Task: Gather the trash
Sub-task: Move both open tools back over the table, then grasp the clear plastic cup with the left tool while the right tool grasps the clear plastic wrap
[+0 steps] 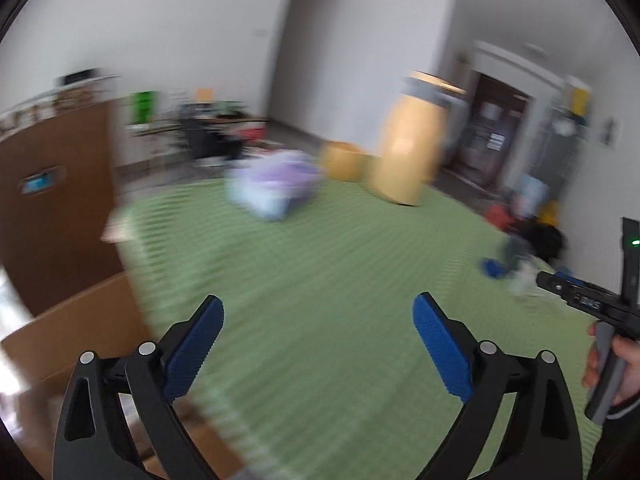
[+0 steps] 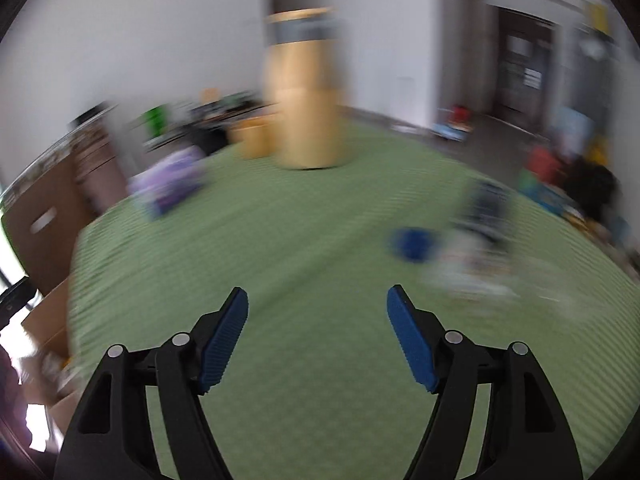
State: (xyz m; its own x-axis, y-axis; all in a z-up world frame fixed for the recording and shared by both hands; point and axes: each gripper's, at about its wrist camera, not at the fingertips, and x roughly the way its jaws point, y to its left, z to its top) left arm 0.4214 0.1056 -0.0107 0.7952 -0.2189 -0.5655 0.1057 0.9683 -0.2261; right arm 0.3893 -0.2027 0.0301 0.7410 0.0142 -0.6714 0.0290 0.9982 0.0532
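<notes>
Both views are smeared by motion blur, so take the tall yellow cylinder point(image 2: 306, 92) standing on the green striped mat point(image 2: 320, 240) as your landmark. Your left gripper point(image 1: 318, 324) is spread wide with nothing between its blue pads point(image 1: 440, 352); your right gripper point(image 2: 317, 312) is likewise wide and holds nothing; both hover over bare mat on the near side of the cylinder.

The trash point(image 2: 472, 256) lies on the mat to the right of the cylinder and nearer to you: a blue blob point(image 2: 414, 242) with pale and dark scraps beside it; the blur hides what each piece is. Left of the cylinder sits a smaller yellow drum point(image 1: 344, 160), just beside it; further left, a purple-and-white bundle point(image 1: 274, 184) whose make-up you cannot tell.

In the left wrist view your right hand point(image 1: 616, 372) is cut off by the frame edge; brown cardboard point(image 1: 56, 200) stands at the mat's left border, well apart from the cylinder.
</notes>
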